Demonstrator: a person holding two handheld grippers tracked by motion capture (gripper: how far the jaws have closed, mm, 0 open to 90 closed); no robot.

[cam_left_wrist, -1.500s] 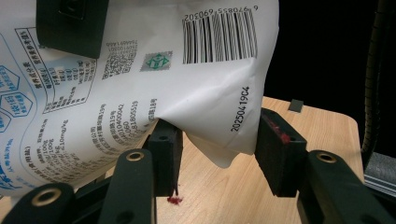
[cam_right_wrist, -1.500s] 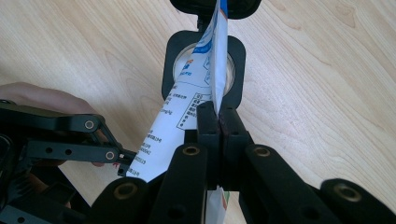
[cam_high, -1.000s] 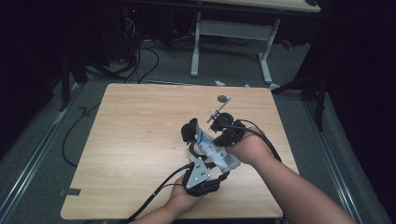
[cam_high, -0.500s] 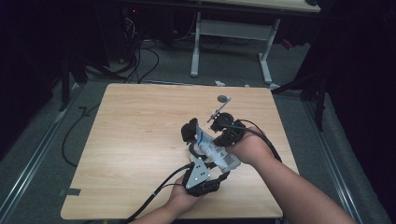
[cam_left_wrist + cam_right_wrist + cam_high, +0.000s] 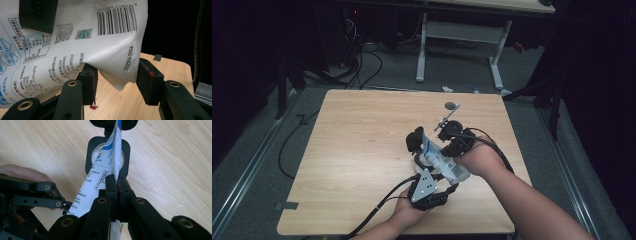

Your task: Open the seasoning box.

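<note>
Pinching white pouch (image 5: 100, 182), right gripper (image 5: 117, 185) (jaws tight), pouch top cut off

1. Table (image 5: 362, 150): light wood-grain top, smooth, matt.
2. Pouch (image 5: 75, 37): thin white printed film, creased, with a slight sheen.
3. Left gripper (image 5: 116, 80): matt black plastic jaws, brass-coloured rivets at the pivots.
4. Right gripper (image 5: 117, 182): matt black plastic.
5. Black-framed item (image 5: 108, 155) beneath the pouch: smooth, pale centre.
</note>
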